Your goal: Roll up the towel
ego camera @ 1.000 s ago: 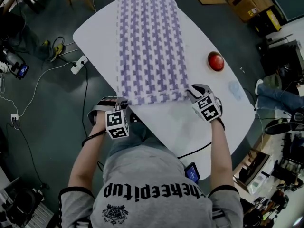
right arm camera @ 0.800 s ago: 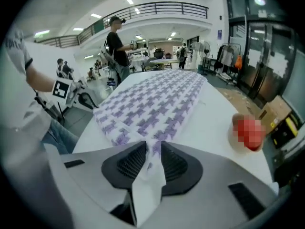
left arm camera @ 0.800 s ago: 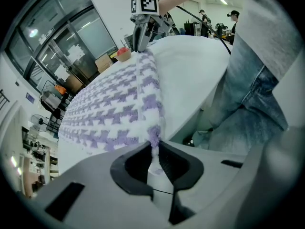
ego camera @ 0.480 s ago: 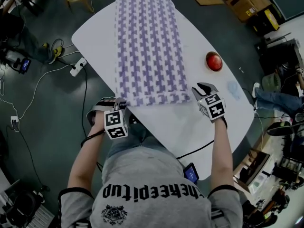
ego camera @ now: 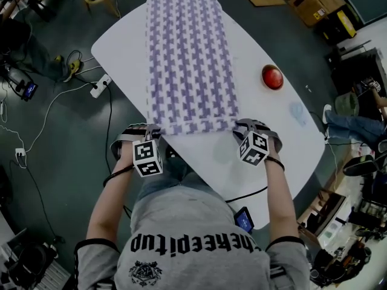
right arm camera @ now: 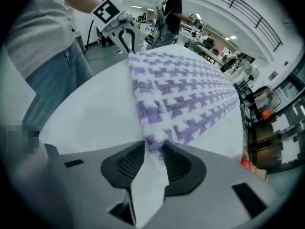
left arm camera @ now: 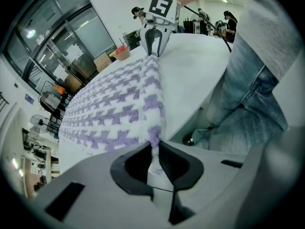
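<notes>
Towel [ego camera: 187, 59], nearest end first: its purple-and-white hem lies across the white table [ego camera: 272, 156] just ahead of me, and I have a gripper at each near corner.

My left gripper [left arm camera: 155, 144] is at the towel's 7 o'clock corner. Its jaws are closed tight on that corner, and a thin fold of cloth runs down between the pads. My right gripper [right arm camera: 153, 149] sits at the 5 o'clock corner. Its jaws have just been opening and now stand apart. The fuzzy corner lies between the pads, and I can't see them pressing on it. Both grippers point steeply down at the tabletop.

From the hem the towel runs away toward 12 o'clock, spread flat and unrolled along the table. Its far end reaches about to the table's far rim.

A red round object [ego camera: 273, 77] rests on the bare tabletop at about 1 o'clock from my right gripper, well apart from the towel's right edge.

Past the table at 10 o'clock, a white power strip [ego camera: 100, 83] and loose cables [ego camera: 48, 107] lie on the dark floor.
</notes>
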